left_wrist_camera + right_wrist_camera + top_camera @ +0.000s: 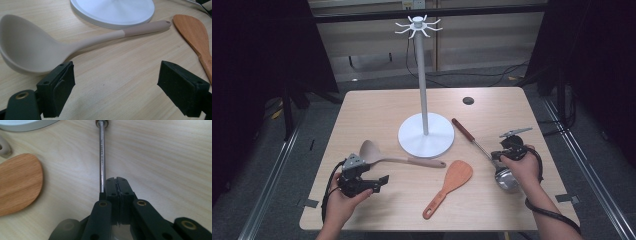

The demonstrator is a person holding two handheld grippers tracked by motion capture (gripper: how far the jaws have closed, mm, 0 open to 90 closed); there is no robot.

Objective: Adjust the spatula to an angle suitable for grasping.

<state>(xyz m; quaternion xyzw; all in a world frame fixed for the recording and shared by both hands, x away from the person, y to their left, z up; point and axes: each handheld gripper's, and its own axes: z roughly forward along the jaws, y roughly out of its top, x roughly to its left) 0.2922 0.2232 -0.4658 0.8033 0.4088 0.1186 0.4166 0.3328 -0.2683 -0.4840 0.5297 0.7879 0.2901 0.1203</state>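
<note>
One steel ladle with a thin metal shaft and dark red handle (484,150) lies on the right half of the pale wooden desk (377,107), its bowl near the right edge under the person's right hand (523,167). The right gripper (117,181) has its jaws closed pad to pad; in the right gripper view the shaft runs just beside the left jaw, not between the pads. Three utensils counted: this ladle, one orange wooden spatula (451,186) and one beige silicone ladle (384,156). One white stand with a round base (426,135) occupies the desk's centre. The left gripper (379,182), jaws wide apart and holding nothing, hovers near the beige ladle's bowl. Open room remains along the far edge.
</note>
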